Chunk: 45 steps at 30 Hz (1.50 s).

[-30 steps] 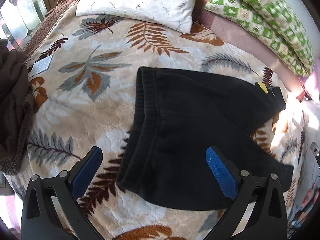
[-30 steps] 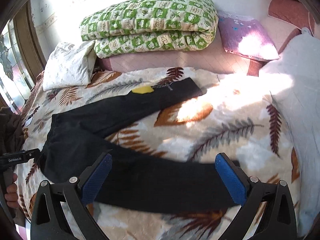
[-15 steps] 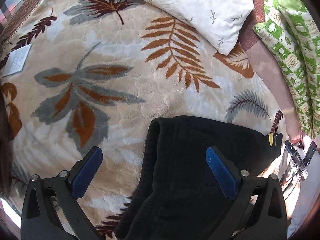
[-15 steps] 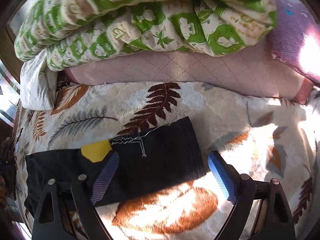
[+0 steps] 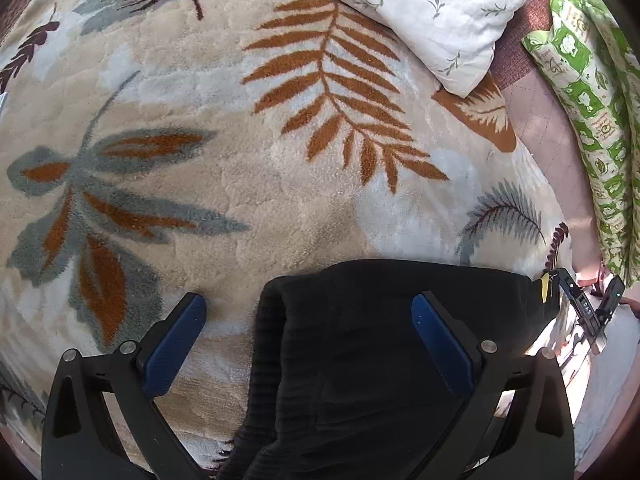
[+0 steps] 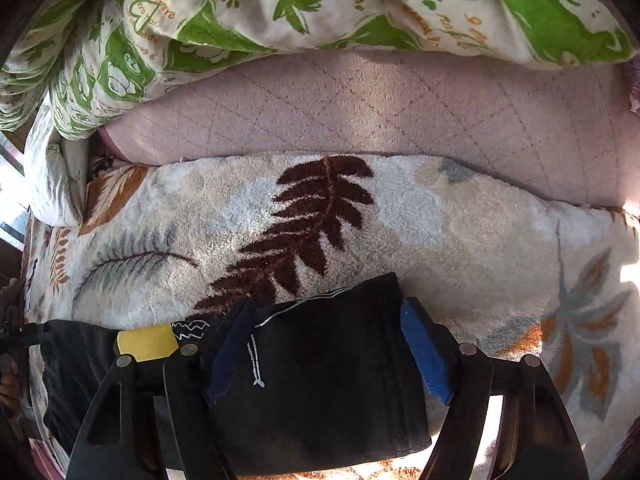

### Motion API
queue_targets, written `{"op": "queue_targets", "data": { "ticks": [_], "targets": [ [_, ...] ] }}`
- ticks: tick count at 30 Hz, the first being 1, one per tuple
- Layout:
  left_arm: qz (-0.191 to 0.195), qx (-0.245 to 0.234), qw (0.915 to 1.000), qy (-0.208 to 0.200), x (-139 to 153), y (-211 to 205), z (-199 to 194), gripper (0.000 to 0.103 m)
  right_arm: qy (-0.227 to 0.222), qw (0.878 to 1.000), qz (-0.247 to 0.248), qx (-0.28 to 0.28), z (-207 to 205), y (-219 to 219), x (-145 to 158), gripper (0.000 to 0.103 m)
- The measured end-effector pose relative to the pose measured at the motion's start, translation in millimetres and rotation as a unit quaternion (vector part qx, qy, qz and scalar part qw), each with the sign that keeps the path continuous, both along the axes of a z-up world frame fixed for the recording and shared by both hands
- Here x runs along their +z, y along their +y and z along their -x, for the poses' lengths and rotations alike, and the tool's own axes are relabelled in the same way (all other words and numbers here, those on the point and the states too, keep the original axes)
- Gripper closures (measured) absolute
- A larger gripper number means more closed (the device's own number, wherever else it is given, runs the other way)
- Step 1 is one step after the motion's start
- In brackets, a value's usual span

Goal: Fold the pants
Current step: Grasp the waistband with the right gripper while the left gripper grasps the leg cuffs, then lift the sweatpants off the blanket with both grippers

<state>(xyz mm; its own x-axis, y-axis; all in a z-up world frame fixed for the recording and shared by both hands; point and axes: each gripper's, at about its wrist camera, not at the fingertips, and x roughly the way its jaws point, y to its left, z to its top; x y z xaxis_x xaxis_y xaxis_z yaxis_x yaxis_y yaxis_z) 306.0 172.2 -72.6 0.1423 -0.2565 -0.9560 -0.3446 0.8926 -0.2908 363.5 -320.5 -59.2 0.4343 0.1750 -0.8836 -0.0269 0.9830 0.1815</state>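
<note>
Black pants (image 5: 360,360) lie flat, ribbed waistband between the spread left gripper (image 5: 308,344), cuff between the spread right gripper (image 6: 324,348).

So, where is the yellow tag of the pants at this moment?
In the right wrist view the yellow tag lies at lower left on the black pants, just left of the right gripper. In the left wrist view it shows at far right.
</note>
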Motion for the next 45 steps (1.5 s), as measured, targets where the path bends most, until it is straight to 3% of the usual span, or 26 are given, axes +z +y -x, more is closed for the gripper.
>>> {"op": "queue_targets", "data": {
  "ticks": [3, 5, 7, 8, 10, 20, 27, 38, 45],
  "targets": [
    [-0.013, -0.022, 0.9996, -0.009, 4.3, -7.9, -2.1, 0.032, -0.008, 1.000, -0.009, -0.002, 0.9, -5.0, -0.5, 0.038],
    [-0.018, -0.028, 0.9994, -0.010, 5.8, -8.5, -4.1, 0.067, -0.006, 1.000, -0.003, -0.009, 1.4, -9.8, -1.7, 0.052],
    [-0.008, -0.028, 0.9996, -0.005, 4.6, -7.7, -5.7, 0.075, -0.005, 1.000, 0.001, -0.015, 4.3, -17.1, 0.0, 0.071],
    [-0.008, -0.029, 0.9995, -0.006, 5.9, -7.2, -5.2, 0.077, -0.003, 1.000, -0.001, -0.019, 4.7, -20.5, 0.5, 0.087],
    [-0.014, -0.031, 0.9993, -0.014, 11.2, -8.5, -2.3, 0.077, 0.001, 1.000, -0.022, -0.018, 9.3, -28.3, 1.7, 0.091],
    [-0.085, -0.058, 0.9932, -0.054, 45.1, -34.3, 7.3, 0.077, -0.033, 0.999, 0.012, 0.016, 34.7, -7.3, 26.1, 0.094],
    [-0.095, -0.063, 0.9909, -0.071, 65.7, -38.5, 19.6, 0.077, -0.059, 0.998, 0.020, 0.014, 63.0, -4.6, 53.0, 0.094],
    [-0.089, -0.062, 0.9888, -0.103, 100.3, -35.6, 80.4, 0.077, -0.110, 0.994, 0.015, -0.019, 164.9, -15.4, 104.2, 0.094],
    [-0.077, -0.075, 0.9883, -0.109, 98.2, -37.3, 137.1, 0.077, -0.129, 0.991, -0.018, -0.040, 252.4, -18.9, 108.7, 0.094]
  ]
}}
